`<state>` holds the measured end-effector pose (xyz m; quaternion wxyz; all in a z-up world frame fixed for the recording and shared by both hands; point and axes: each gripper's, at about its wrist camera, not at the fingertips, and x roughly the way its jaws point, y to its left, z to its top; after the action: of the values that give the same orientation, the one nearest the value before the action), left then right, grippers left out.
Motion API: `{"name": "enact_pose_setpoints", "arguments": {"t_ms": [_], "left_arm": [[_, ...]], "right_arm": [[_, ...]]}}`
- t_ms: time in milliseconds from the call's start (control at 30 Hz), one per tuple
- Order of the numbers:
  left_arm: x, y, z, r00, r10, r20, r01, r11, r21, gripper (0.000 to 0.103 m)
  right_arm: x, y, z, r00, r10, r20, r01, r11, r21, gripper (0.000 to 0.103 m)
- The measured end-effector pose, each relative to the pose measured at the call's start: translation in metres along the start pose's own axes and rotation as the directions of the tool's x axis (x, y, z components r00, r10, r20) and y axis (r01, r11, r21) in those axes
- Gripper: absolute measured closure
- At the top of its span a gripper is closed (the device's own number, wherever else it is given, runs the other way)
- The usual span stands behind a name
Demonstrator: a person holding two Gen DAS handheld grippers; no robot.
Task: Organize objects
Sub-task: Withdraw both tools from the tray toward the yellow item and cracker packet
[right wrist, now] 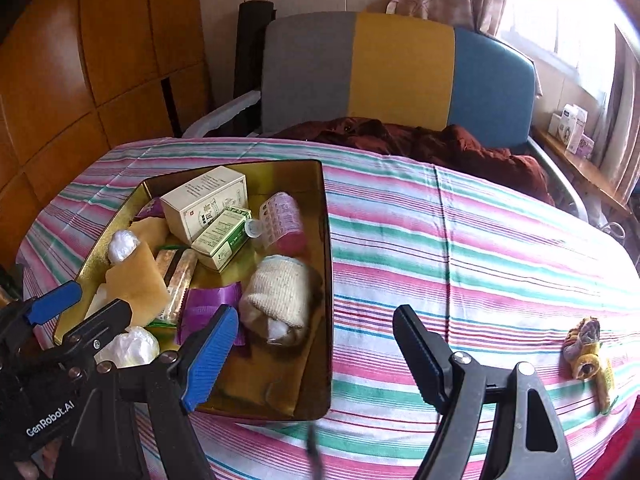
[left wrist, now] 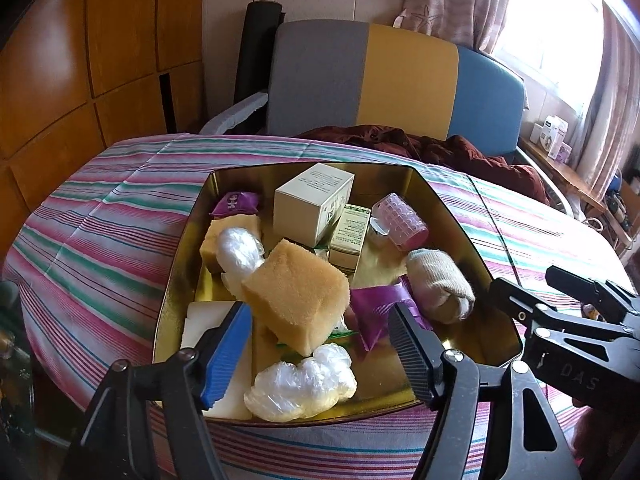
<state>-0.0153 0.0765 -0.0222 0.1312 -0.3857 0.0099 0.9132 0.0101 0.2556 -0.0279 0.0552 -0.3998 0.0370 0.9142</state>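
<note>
A gold tin sits on the striped tablecloth, filled with several items: yellow sponge, white boxes, pink hair roller, rolled sock, purple packets, plastic bags. My left gripper is open and empty above the tin's near side. My right gripper is open and empty over the tin's right edge; it also shows in the left wrist view. A small yellow patterned cloth item lies on the table at right.
A grey, yellow and blue chair stands behind the table with a dark red garment on it. Wooden panelling is at left. A shelf with boxes is by the window at right.
</note>
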Motion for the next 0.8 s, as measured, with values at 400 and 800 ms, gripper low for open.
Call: {"name": "enact_pose_setpoints", "arguments": {"t_ms": [400, 800], "left_arm": [[-0.002, -0.003, -0.001, 1.000, 0.016, 0.010, -0.017, 1.000, 0.015, 0.031], [-0.003, -0.012, -0.005, 1.000, 0.001, 0.011, -0.001, 0.999, 0.040, 0.030]], "right_arm": [[-0.008, 0.004, -0.006, 1.000, 0.000, 0.018, 0.000, 1.000, -0.007, 0.022], [-0.011, -0.004, -0.010, 0.999, -0.020, 0.025, 0.019, 1.000, 0.016, 0.022]]}}
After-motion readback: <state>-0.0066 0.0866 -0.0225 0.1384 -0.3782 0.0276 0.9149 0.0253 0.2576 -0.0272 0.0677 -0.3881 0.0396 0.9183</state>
